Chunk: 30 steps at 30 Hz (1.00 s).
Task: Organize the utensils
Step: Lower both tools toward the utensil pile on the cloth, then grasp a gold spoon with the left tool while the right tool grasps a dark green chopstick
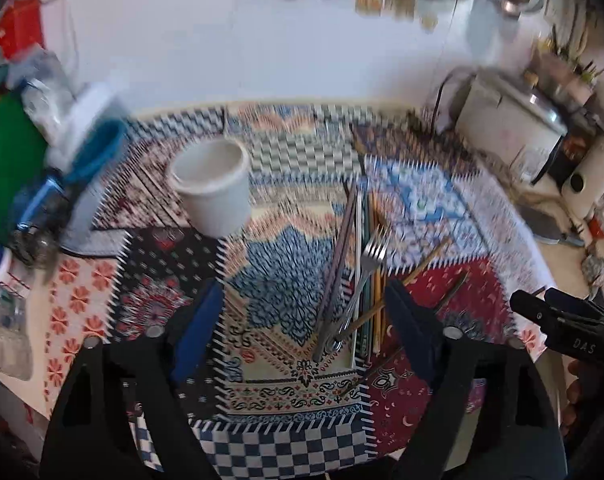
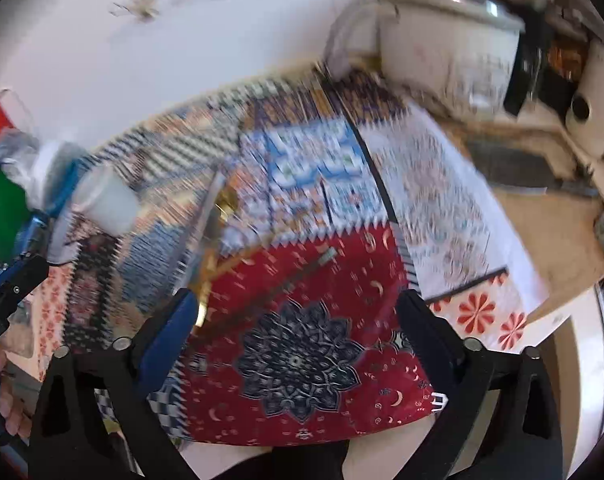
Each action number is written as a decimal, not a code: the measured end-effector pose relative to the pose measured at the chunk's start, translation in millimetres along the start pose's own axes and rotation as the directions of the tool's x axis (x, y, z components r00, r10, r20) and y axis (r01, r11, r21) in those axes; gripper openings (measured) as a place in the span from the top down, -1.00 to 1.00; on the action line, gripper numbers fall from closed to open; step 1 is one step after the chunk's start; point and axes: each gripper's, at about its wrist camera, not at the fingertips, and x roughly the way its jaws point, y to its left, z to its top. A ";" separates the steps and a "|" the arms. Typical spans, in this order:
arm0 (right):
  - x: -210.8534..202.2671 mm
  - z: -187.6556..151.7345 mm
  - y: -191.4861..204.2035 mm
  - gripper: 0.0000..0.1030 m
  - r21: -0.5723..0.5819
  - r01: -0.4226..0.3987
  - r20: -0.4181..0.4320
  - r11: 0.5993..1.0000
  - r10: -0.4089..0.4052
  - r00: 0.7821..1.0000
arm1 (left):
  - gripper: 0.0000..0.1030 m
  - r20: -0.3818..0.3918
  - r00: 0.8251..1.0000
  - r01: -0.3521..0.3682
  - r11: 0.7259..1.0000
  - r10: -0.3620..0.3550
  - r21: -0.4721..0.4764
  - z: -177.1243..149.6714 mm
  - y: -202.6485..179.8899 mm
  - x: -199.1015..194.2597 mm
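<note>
A pile of utensils lies on the patchwork cloth [image 1: 262,264]: a steel fork [image 1: 372,258], grey and coloured chopsticks [image 1: 338,268] and thin sticks. A white cup [image 1: 214,184] stands upright to their far left. My left gripper [image 1: 302,300] is open and empty, hovering just short of the pile, jaws either side of it. My right gripper [image 2: 298,312] is open and empty over the red patch; its view is blurred. The cup [image 2: 108,200] and the utensils [image 2: 210,240] show at its left. The right gripper's body shows at the left wrist view's right edge [image 1: 570,328].
A white rice cooker [image 1: 510,120] stands at the back right, also in the right wrist view [image 2: 446,52]. A blue container [image 1: 98,152], bags and a green box [image 1: 6,168] crowd the left side. The table's front edge is close below both grippers.
</note>
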 end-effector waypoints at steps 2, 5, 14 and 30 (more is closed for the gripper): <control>15.9 0.9 -5.9 -0.68 0.021 -0.005 -0.046 1.000 0.006 0.999 | -0.42 -0.064 0.998 -0.008 1.000 0.009 0.019 -0.9 -6.6 26.5; 38.2 4.8 -14.5 -0.47 0.056 -0.034 -0.116 0.998 0.040 0.992 | -0.36 -0.135 0.991 0.006 1.000 -0.002 0.029 -2.0 -13.5 55.3; 87.8 13.5 -4.4 -0.04 0.079 -0.156 -0.259 0.985 0.172 0.951 | 0.02 -0.242 0.968 0.076 0.996 -0.061 0.053 4.9 -35.9 98.5; 110.6 19.9 27.2 0.82 -0.107 -0.163 -0.277 0.981 0.128 0.952 | 0.55 -0.344 0.923 0.214 0.972 -0.170 0.094 -1.7 -54.3 124.9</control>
